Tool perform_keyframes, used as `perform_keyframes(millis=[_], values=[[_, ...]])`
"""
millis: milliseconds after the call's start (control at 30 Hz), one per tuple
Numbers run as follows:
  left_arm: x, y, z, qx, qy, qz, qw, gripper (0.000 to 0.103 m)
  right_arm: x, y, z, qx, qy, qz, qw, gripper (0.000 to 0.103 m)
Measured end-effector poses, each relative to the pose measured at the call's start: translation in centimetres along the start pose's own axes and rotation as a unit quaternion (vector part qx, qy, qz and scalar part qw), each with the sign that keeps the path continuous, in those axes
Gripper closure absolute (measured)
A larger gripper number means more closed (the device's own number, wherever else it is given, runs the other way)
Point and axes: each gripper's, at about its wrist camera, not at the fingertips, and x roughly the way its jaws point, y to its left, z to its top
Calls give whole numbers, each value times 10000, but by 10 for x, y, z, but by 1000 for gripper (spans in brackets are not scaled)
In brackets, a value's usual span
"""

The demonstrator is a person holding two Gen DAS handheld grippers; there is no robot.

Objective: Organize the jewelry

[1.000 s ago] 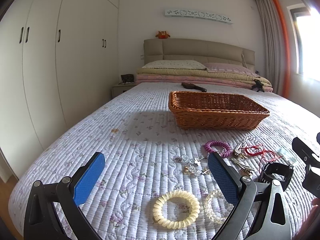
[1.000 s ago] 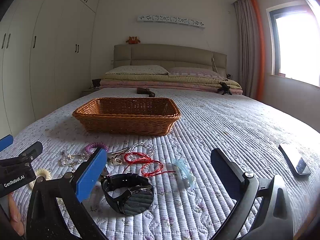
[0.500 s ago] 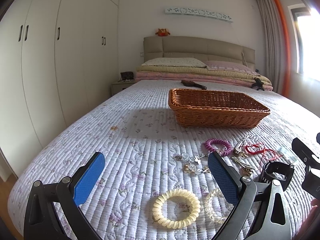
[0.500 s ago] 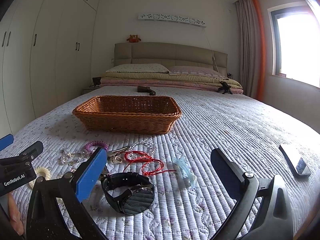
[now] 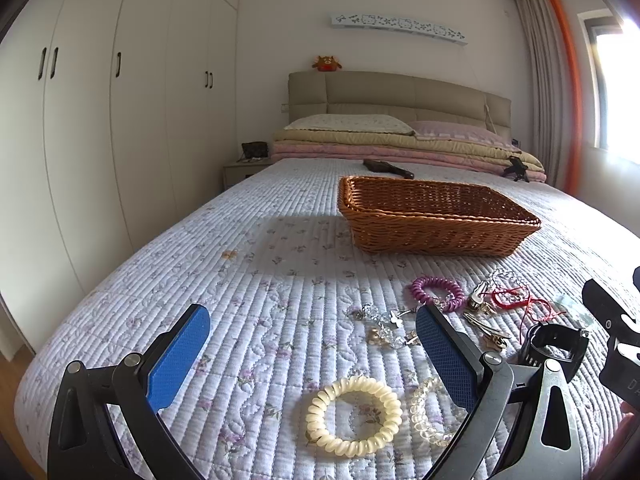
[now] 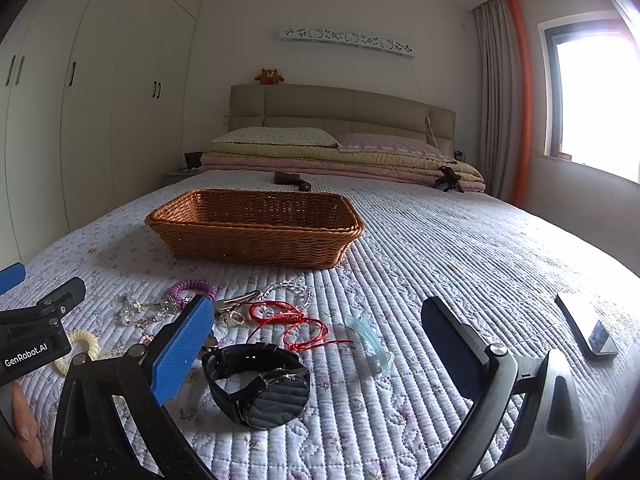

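Observation:
Jewelry lies scattered on the quilted bed in front of an empty brown wicker basket [image 5: 436,216] [image 6: 256,226]. My left gripper [image 5: 312,344] is open and empty, just above a cream coil bracelet [image 5: 354,420] and a clear bead bracelet [image 5: 428,412]. A purple coil bracelet [image 5: 438,292], crystal pieces [image 5: 380,320] and metal clips [image 5: 486,326] lie beyond. My right gripper [image 6: 316,336] is open and empty over a black watch [image 6: 264,384], a red cord bracelet [image 6: 292,322] and a pale blue hair clip [image 6: 372,340].
A phone [image 6: 586,330] lies on the bed at the right. Folded blankets and pillows [image 5: 400,140] are stacked at the headboard, with a dark brush [image 5: 386,168] in front. White wardrobes [image 5: 100,120] stand along the left; a window [image 6: 596,92] is at the right.
Both views have tipped down very slightly; the basket sits a little lower in frame. The jewelry has not moved and both grippers stay open.

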Motion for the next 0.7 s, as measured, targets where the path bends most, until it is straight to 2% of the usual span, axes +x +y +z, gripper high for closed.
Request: perform_keyframes(millis=[700], values=[[-4, 0, 1, 20, -25, -28, 10000, 1, 0, 1, -1, -7, 10, -4, 10000, 0]])
